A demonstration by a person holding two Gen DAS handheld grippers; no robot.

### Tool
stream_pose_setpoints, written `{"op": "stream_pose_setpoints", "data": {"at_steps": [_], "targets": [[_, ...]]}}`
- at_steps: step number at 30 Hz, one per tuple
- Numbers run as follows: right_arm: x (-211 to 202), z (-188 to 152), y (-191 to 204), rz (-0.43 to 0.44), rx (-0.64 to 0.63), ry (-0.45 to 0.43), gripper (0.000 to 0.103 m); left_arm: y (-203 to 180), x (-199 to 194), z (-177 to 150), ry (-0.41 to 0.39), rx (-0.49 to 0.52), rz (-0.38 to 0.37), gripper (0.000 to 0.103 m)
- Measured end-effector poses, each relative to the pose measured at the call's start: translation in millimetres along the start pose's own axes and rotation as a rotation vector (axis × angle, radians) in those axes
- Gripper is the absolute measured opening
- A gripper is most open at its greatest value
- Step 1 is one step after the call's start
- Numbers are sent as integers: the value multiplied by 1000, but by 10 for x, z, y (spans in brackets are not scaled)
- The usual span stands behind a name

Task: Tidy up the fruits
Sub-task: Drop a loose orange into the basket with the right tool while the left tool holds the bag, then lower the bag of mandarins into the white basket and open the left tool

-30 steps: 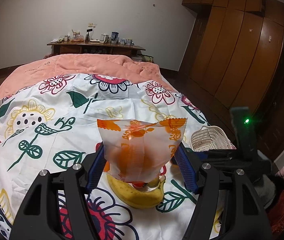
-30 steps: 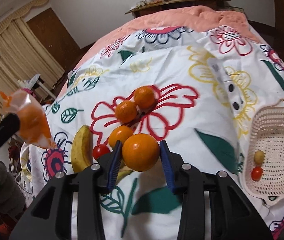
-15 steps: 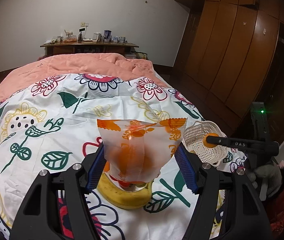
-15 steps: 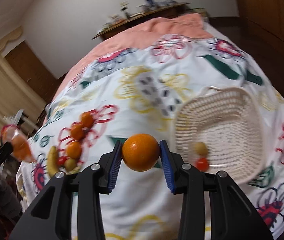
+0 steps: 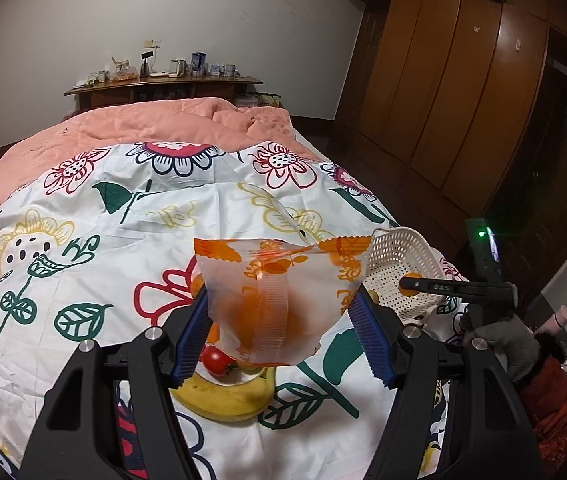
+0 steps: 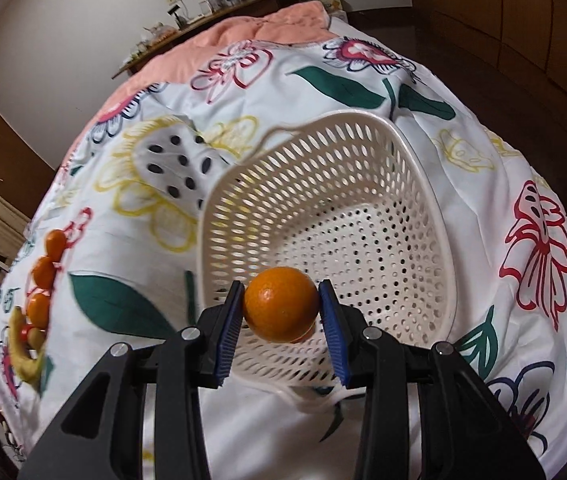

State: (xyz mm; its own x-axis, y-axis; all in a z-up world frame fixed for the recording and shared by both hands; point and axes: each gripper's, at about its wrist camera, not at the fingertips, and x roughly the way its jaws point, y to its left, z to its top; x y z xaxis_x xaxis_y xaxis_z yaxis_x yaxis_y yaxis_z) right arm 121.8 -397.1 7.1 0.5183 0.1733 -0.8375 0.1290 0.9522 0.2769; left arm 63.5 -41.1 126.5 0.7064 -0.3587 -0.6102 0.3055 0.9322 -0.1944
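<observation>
Between right gripper (image 6: 281, 314) fingers, orange (image 6: 281, 308) being clamped over basket (image 6: 411, 184) near wall; risking bounce-out on early drop. Left gripper (image 5: 279, 316) gripping bag (image 5: 279, 300), risking slipping.

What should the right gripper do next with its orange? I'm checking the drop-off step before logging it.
Probably ease the right gripper a little lower into the white basket and then open its jaws. The orange is clamped between the blue pads and already hangs over the basket's near rim, with the perforated floor just beyond it, so a short drop should land it inside.
</observation>
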Motion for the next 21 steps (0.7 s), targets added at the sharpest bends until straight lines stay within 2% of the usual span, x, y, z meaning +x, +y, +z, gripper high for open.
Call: {"op": "stream_pose_setpoints", "data": {"at_steps": [9, 16, 18, 21], "targets": [[130, -14, -26, -59, -13, 9, 40, -38, 45, -17, 13, 5, -6, 68], [94, 1, -21, -51, 1, -6, 42, -86, 79, -28, 23, 14, -10, 68], [40, -8, -34, -42, 10, -22, 47, -112, 97, -15, 26, 20, -12, 68], [-58, -3, -67, -30, 26, -50, 48, -177, 141, 15, 30, 32, -16, 68]]}}
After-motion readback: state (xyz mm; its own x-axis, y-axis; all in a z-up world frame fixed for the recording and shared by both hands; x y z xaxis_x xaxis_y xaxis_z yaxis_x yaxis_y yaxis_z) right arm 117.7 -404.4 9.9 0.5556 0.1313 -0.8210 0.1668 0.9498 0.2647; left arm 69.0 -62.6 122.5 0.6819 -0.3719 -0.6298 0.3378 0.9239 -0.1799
